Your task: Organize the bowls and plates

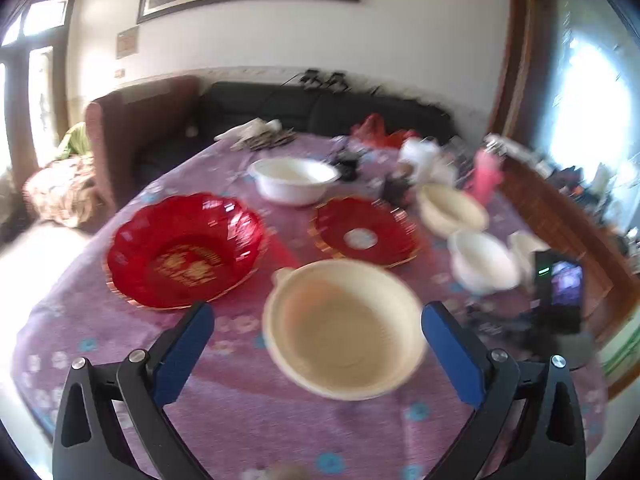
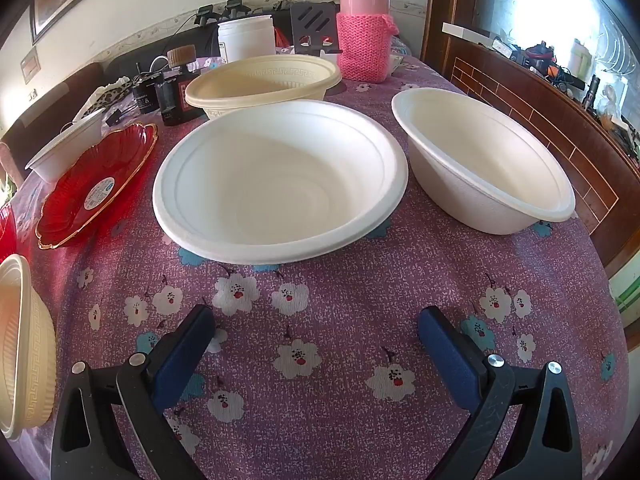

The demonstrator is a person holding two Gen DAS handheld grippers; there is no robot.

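On the tablecloth [image 2: 340, 320] — white bowl [image 2: 280, 184] upright, mouth up.

Surface cloth [image 2: 340, 320]: purple, white-and-teal flowers; bowls [image 2: 280, 184] white; far bowl [image 2: 260, 80] cream, key-pattern band; plate [image 2: 96, 188] red, gold-rimmed; flask sleeve [image 2: 364, 46] pink knit

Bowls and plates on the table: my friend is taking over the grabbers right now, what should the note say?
Left gripper: open, holding nothing, above the near cream bowl.
Right gripper: open, holding nothing, over the tablecloth in front of the big white bowl.
A second white bowl sits to its right, another cream bowl behind it, a third white bowl farther back.
Red plate and deep red dish lie on the left side.
Done: nothing stacked yet.
Left: nest matching bowls, group the red ones.
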